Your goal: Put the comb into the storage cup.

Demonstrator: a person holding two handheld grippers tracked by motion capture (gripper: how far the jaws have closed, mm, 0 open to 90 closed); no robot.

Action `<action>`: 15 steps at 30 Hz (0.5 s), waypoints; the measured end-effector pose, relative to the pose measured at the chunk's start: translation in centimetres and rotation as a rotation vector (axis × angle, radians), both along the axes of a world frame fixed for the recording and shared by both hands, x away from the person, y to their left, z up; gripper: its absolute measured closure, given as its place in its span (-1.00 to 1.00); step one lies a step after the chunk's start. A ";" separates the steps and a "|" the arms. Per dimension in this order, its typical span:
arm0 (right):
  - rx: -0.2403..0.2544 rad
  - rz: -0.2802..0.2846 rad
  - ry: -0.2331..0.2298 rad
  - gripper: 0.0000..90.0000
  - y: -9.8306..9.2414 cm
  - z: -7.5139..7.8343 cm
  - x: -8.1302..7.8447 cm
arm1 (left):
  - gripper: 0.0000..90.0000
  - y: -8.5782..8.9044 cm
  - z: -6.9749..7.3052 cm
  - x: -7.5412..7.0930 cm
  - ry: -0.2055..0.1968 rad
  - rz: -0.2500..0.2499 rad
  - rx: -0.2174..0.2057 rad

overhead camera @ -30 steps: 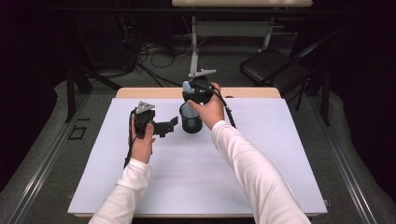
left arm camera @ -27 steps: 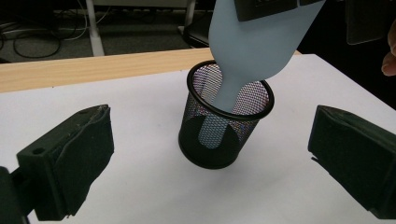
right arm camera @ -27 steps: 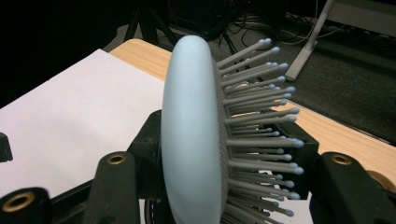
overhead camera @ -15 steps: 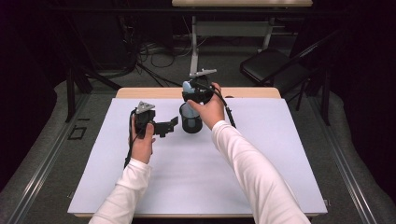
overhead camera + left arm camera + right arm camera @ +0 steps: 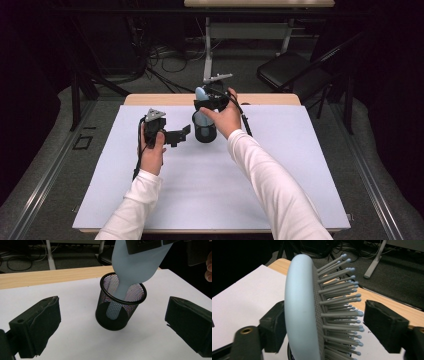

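The counter [image 5: 280,195], under its pale sheet, carries a black mesh cup [image 5: 120,307] near the far middle, standing upright. The cup looks light and springy, thin wire that could tip or skid on the smooth sheet if nudged from the side; its stiff rolled rim is the place to steady it.

In it stands a pale blue hairbrush [image 5: 135,267], handle down inside the mesh, head leaning out above the rim. The brush looks like light, rigid plastic with a smooth, fairly slippery back, while the bristles [image 5: 339,305] are soft and give under pressure, so the firm hold is across the edges of the head or on the handle, not on the bristle face.

The right gripper [image 5: 324,322] sits around the head; its fingers have just been opening, one by the back, the other clear of the bristle tips, so the brush seems to rest free in the cup.

The left gripper [image 5: 110,332] waits just beside the cup, fingers wide and empty
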State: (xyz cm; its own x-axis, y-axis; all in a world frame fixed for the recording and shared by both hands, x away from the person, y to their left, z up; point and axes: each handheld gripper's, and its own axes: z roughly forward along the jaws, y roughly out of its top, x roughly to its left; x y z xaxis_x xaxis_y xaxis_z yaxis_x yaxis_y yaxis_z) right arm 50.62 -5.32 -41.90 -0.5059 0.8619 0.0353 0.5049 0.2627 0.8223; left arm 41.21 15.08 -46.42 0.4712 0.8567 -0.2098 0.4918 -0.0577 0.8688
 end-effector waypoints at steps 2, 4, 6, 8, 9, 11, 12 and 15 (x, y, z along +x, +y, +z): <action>-0.003 -0.003 -0.002 -0.67 0.0 0.1 0.0 | -0.99 0.0 0.0 0.0 0.000 0.001 -0.001; -0.006 -0.004 -0.008 -0.69 0.0 0.1 0.0 | -0.99 0.0 0.0 0.0 0.001 0.001 0.000; -0.001 -0.006 -0.007 -0.70 -0.1 0.2 0.0 | -0.99 0.1 0.0 0.0 0.001 0.001 0.000; -0.007 -0.009 -0.010 -0.80 -0.1 0.3 -0.1 | -0.99 0.1 0.0 0.0 0.001 0.001 -0.001; -0.011 -0.011 -0.010 -0.85 -0.1 0.3 0.0 | -0.99 0.1 0.0 0.0 0.001 0.001 -0.002; -0.014 -0.015 -0.005 -0.90 -0.1 0.3 0.0 | -0.99 0.1 0.0 0.0 0.001 0.002 -0.002; -0.014 -0.017 -0.004 -0.93 -0.1 0.3 0.0 | -0.99 0.1 0.0 0.0 0.001 0.002 -0.002; -0.021 -0.025 -0.006 -1.00 -0.2 0.3 0.0 | -0.99 0.1 0.0 0.0 0.001 0.004 -0.004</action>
State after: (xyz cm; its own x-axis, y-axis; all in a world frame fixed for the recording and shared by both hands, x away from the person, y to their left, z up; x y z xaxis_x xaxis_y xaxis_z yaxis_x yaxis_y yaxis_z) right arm 50.63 -5.48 -41.58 -0.4845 0.8747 0.0147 0.5069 0.2670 0.8196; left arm 41.23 15.18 -46.40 0.4674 0.8579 -0.2133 0.4927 -0.0525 0.8686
